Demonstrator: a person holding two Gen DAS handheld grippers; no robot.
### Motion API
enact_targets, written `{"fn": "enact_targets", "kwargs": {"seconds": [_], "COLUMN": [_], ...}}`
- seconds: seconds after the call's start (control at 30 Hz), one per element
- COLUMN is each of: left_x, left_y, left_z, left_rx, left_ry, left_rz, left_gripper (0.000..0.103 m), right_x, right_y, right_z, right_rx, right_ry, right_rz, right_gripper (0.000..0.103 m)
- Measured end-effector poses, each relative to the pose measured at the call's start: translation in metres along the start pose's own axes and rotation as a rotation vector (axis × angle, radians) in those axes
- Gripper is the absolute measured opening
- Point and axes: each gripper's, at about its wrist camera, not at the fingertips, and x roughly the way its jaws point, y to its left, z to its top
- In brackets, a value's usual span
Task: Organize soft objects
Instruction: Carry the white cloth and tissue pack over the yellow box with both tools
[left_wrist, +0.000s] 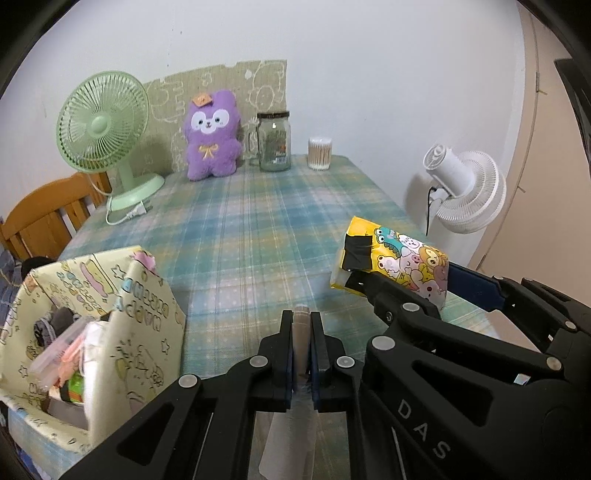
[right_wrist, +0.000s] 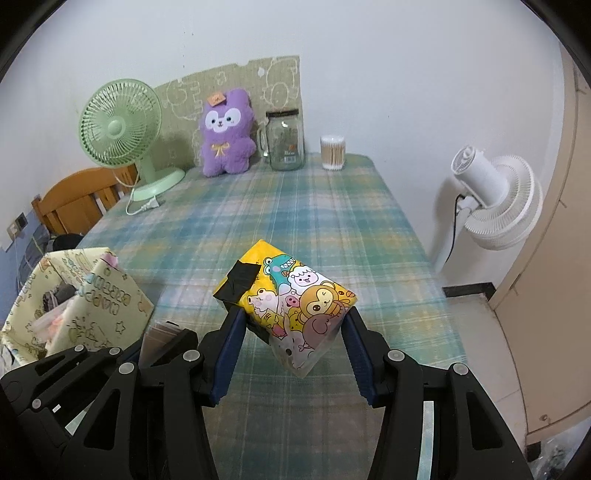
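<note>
My right gripper (right_wrist: 293, 314) is shut on a yellow cartoon-print tissue pack (right_wrist: 291, 299), held tilted above the plaid tablecloth (right_wrist: 332, 221). In the left wrist view the same pack (left_wrist: 395, 258) hangs at the right in the right gripper (left_wrist: 402, 280). My left gripper (left_wrist: 302, 321) is shut on a thin flat brownish packet (left_wrist: 302, 339) in clear wrap, which hangs down between the jaws. The right wrist view shows the left gripper (right_wrist: 159, 339) and its packet (right_wrist: 162, 330) at lower left. A purple plush toy (left_wrist: 212, 136) sits at the back of the table.
A cartoon-print storage box (left_wrist: 147, 314) with several items inside stands at the near left. At the back are a green fan (left_wrist: 103, 125), a glass jar (left_wrist: 274, 144) and a cotton swab tub (left_wrist: 320, 153). A white fan (left_wrist: 465, 188) stands right of the table and a wooden chair (left_wrist: 44, 214) left.
</note>
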Motion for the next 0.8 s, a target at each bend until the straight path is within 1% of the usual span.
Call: {"fn": "enact_targets", "kwargs": {"seconds": [0.37,0.43,0.53,0.8], "left_x": [-0.042,-0.050,-0.059,-0.086], "left_y": [-0.005,-0.005,-0.003,0.002], "left_z": [0.008,0.011,0.013,0.018], "left_rx": [0.041,0.048,0.052,0.066], "left_ry": [-0.056,-0.065,-0.085,-0.135], "left_rz": [-0.028,-0.038,-0.033,-0.039], "left_gripper": [0.004,0.004,0.004,0.004], "right_x": [-0.047,-0.055,-0.067,-0.094], "right_y": [0.003,0.005,0.008,0.018], "right_z": [0.007,0.010,0.013,0.017], "right_rx": [0.000,-0.003,-0.009,0.002], "right_ry": [-0.059,-0.067,-0.089,-0.140], "right_rz": [-0.025,-0.033,-0.056,-0.045], "right_gripper": [0.056,0.056,0.057,0.057]}}
